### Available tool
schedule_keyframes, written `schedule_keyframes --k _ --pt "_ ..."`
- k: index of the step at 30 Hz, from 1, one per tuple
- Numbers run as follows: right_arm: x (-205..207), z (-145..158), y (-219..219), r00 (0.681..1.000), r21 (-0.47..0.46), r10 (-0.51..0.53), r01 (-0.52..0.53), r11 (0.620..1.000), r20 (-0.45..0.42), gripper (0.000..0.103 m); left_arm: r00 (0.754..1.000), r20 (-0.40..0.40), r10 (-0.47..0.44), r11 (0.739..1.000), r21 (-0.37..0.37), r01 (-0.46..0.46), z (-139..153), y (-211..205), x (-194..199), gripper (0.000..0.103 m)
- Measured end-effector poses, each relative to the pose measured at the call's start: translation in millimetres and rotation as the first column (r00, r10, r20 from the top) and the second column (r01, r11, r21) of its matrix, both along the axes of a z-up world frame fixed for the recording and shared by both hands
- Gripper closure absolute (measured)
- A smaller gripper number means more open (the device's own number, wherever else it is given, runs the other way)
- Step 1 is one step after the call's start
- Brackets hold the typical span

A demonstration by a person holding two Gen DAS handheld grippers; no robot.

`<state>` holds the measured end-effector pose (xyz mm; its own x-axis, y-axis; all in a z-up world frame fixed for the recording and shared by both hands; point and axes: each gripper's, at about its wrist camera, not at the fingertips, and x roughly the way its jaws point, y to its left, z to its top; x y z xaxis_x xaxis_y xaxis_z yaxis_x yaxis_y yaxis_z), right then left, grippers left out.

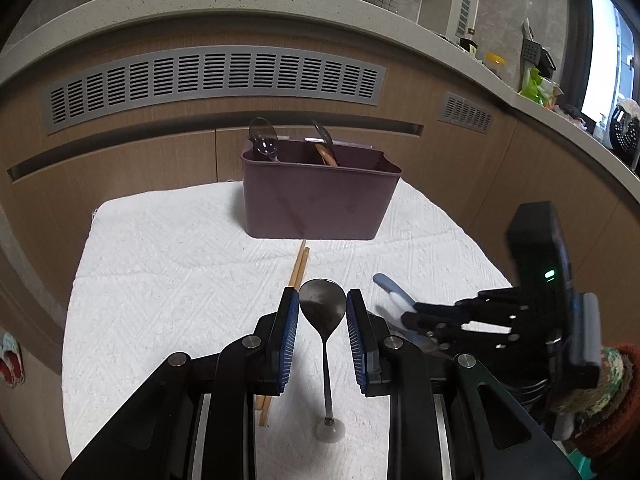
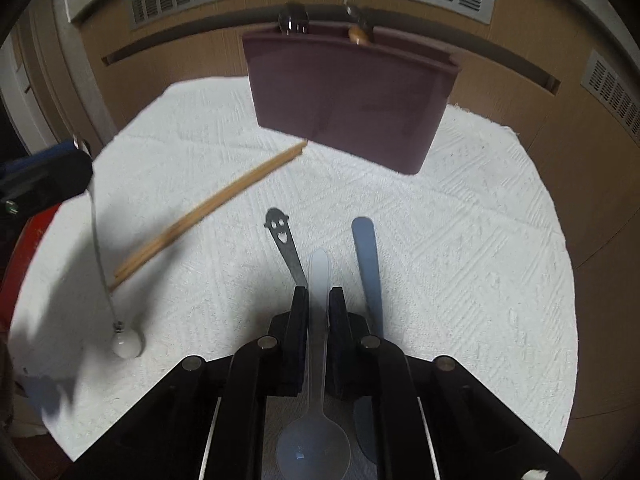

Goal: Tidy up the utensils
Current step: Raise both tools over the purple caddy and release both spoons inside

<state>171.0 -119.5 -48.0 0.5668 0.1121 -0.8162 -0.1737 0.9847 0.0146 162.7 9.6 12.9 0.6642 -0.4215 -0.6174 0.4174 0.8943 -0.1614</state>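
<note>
On the white towel (image 1: 160, 264), before wooden cabinets (image 1: 120, 168): maroon caddy (image 1: 316, 200).

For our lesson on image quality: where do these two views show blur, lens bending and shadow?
Left wrist view: fisheye bends the countertop edge into an arc; the right tongs are motion-smeared. Right wrist view: the purple caddy and chopsticks look soft, and a dark shadow falls across the white cloth at lower left.

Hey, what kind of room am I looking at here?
Most likely a home kitchen. A speckled countertop curves above wood cabinet fronts with grey vents, and a purple utensil caddy with spoons stands on a white cloth.
</note>
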Motion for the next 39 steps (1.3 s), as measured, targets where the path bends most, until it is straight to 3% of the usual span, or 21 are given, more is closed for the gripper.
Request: schedule_keyframes --k 10,17,21,25,28,33,39 --pt "-24 58 -19 0.986 0.096 -0.033 0.017 0.995 0.166 0.094 0.999 0.042 -0.009 1.000 -0.020 0.010 23 -4 -10 0.079" --pt "-25 92 -45 0.962 0.184 -0.092 0.045 0.982 0.255 0.094 0.998 0.054 -0.027 0.997 -0.068 0.030 53 -11 8 0.079" --pt "-18 124 -58 0.936 0.217 -0.116 0.044 0.975 0.331 0.094 0.993 0.113 -0.030 0.996 -0.078 0.039 89 -15 23 0.079" --pt "6 185 -59 0.877 0.189 -0.095 0.005 0.982 0.472 0.094 0.974 0.223 -0.033 0.991 -0.119 0.061 144 -14 52 0.079" --pt "38 212 -55 0.831 0.190 -0.080 -0.031 0.981 0.550 0.094 0.957 0.290 -0.010 0.990 -0.135 0.051 166 -12 79 0.079" --pt "94 200 -49 0.799 0.205 -0.077 -0.060 0.977 0.597 0.094 0.973 0.229 -0.006 0.983 -0.176 0.048 162 -8 141 0.079" --pt "142 159 -57 0.811 0.249 -0.099 -0.059 0.967 0.576 0.094 0.986 0.166 -0.026 0.980 -0.188 0.057 131 -12 186 0.080"
